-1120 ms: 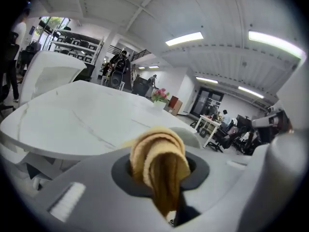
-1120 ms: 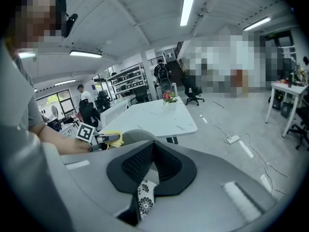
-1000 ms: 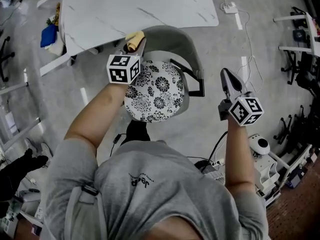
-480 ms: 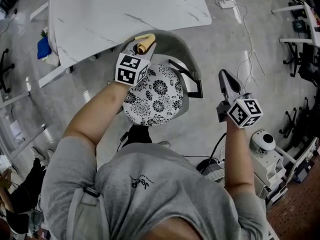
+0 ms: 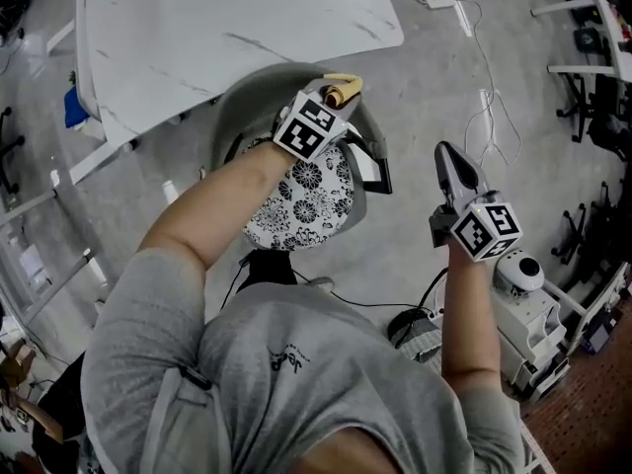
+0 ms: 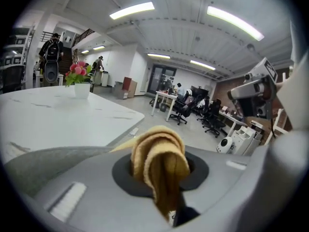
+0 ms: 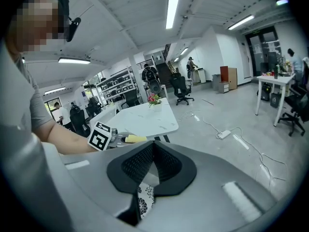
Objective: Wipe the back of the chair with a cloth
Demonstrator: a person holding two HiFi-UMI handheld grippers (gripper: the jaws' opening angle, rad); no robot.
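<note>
Well, nearest to me is the person (image 5: pixel 296 363) in a grey T-shirt, both forearms stretched out ahead. The right gripper (image 5: pixel 447 158) hangs off to the right of the chair, clear of it, over bare floor. Its jaws are closed tip to tip with nothing between them; its own view shows only a sliver of patterned fabric through the slit lower down.

The left gripper (image 5: pixel 332 97) reaches across the black-and-white floral seat cushion (image 5: pixel 301 205) to the chair's grey curved back (image 5: pixel 259 85), and its jaws are clamped on a folded yellowish cloth (image 5: pixel 344 88). The cloth sticks out past the jaw tips and sits at the top rim of the back, toward its right end, just above the black armrest (image 5: pixel 373 171).

Beyond the chair stands a white marbled table (image 5: pixel 227 18), its edge close behind the back — a pot of pink flowers (image 6: pixel 79 79) stands on it. Farther off, a power strip (image 7: pixel 223 134) with its cable lies on the floor, and office chairs (image 6: pixel 182 114) fill the far end of the room.
</note>
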